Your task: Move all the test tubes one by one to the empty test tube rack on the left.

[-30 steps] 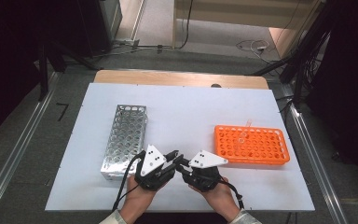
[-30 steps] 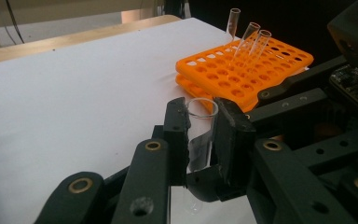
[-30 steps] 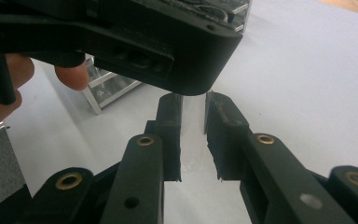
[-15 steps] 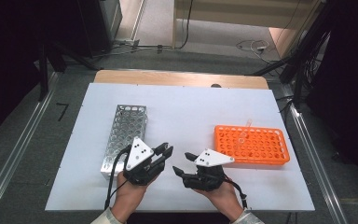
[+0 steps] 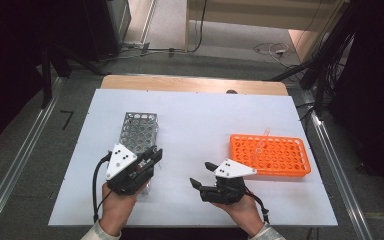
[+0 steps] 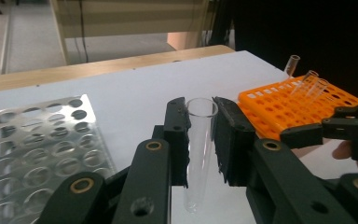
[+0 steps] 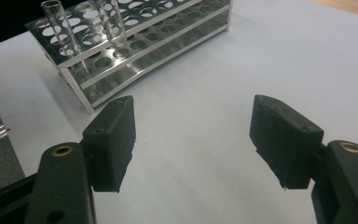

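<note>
The left gripper (image 5: 150,161) has pulled away from the right one toward the metal rack (image 5: 137,131), and the right gripper (image 5: 203,176) has just been spreading its jaws, nothing between them. Left jaws are clamped on a clear glass test tube (image 6: 198,140), open mouth up, its length running along the jaws, over the white table (image 5: 200,125) beside the rack's near end. Both hands sit low at the near edge, the right gripper pointing left. Farther right, the orange rack (image 5: 280,159) holds tilted tubes.
</note>
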`<state>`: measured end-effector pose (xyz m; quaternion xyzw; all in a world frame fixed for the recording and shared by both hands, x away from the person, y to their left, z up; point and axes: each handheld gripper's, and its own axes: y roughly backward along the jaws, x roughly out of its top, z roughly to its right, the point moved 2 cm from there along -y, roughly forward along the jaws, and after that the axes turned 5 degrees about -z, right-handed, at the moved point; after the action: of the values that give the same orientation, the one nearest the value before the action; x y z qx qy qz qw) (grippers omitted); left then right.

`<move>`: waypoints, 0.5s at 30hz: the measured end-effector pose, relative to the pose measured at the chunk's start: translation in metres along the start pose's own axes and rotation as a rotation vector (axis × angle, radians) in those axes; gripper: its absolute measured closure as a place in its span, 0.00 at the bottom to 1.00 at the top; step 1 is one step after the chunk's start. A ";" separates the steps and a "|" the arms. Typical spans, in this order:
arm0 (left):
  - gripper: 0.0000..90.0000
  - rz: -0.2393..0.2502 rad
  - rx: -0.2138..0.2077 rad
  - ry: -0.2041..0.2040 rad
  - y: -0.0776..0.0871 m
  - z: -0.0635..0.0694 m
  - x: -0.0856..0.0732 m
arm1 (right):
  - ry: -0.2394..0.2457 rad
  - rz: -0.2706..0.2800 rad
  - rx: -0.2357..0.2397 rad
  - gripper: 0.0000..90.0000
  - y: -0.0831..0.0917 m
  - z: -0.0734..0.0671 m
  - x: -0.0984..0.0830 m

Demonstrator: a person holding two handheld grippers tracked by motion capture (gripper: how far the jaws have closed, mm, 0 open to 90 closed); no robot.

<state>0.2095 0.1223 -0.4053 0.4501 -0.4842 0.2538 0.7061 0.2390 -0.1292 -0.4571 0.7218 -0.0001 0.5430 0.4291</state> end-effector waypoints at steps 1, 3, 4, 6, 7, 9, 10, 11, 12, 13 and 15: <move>0.83 0.002 0.009 0.001 0.002 -0.003 -0.001 | -0.002 -0.001 -0.002 0.33 0.000 0.000 0.000; 0.83 0.009 0.020 0.014 0.006 -0.009 -0.002 | -0.001 -0.003 -0.005 0.33 0.000 0.000 -0.001; 0.83 0.011 0.028 0.021 0.008 -0.012 -0.002 | -0.001 -0.003 -0.005 0.33 0.000 0.000 -0.001; 0.83 0.011 0.041 0.024 0.011 -0.016 -0.003 | -0.002 -0.002 -0.007 0.33 0.001 0.001 -0.001; 0.83 0.012 0.053 0.021 0.013 -0.018 -0.004 | -0.001 -0.003 -0.011 0.33 0.001 0.001 -0.001; 0.83 0.011 0.067 0.018 0.014 -0.019 -0.005 | -0.002 -0.003 -0.013 0.33 0.001 0.001 -0.001; 0.83 0.010 0.072 0.018 0.015 -0.020 -0.006 | 0.000 -0.003 -0.014 0.33 0.001 0.001 -0.002; 0.83 0.007 0.076 0.018 0.016 -0.021 -0.007 | 0.000 -0.004 -0.015 0.33 0.001 0.001 -0.002; 0.83 0.005 0.079 0.017 0.016 -0.021 -0.008 | -0.004 -0.003 -0.014 0.33 0.002 0.002 -0.002; 0.83 0.003 0.084 0.012 0.017 -0.022 -0.008 | -0.005 -0.004 -0.015 0.33 0.001 0.002 -0.002; 0.83 0.000 0.094 0.003 0.017 -0.022 -0.009 | -0.003 -0.007 -0.017 0.33 0.001 0.002 -0.003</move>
<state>0.2022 0.1500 -0.4100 0.4822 -0.4708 0.2770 0.6849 0.2389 -0.1323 -0.4584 0.7191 -0.0030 0.5403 0.4369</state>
